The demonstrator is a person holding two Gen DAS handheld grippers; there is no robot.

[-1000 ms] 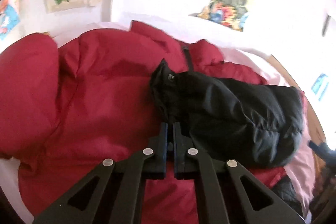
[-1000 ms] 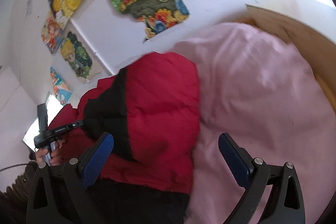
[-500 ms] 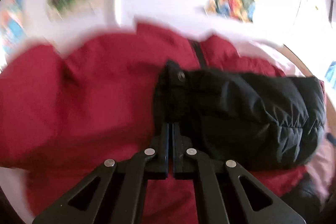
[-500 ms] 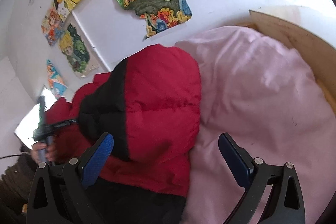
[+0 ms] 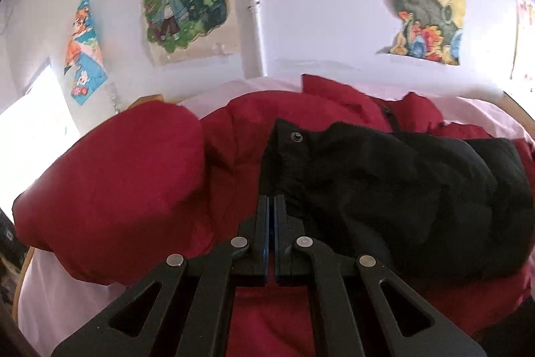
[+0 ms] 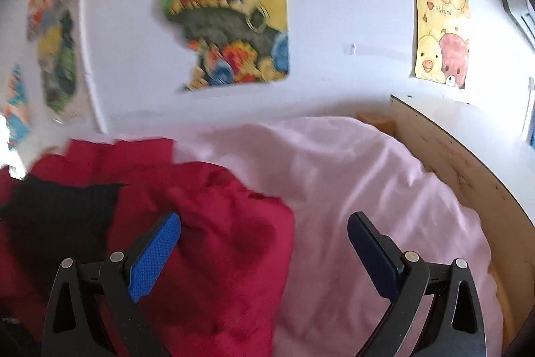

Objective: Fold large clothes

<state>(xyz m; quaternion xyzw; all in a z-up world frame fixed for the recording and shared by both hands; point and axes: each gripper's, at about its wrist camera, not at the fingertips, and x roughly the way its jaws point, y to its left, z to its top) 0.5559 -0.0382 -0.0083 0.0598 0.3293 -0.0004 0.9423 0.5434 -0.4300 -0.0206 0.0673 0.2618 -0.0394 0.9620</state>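
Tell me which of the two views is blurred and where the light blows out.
Right wrist view: motion-smeared, worst on the wall posters at left and the red jacket. Left wrist view: sharp, but washed out white at the left edge by the window and at the far right; both bend the wall, fisheye-style.

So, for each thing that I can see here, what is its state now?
Jacket: red and black, lying crumpled, black part folded over the red.
Sheet: pink, wrinkled, under the jacket.
Left hand-held gripper: shut, whether it pinches fabric cannot be told.
Right hand-held gripper: open, over the jacket's edge.
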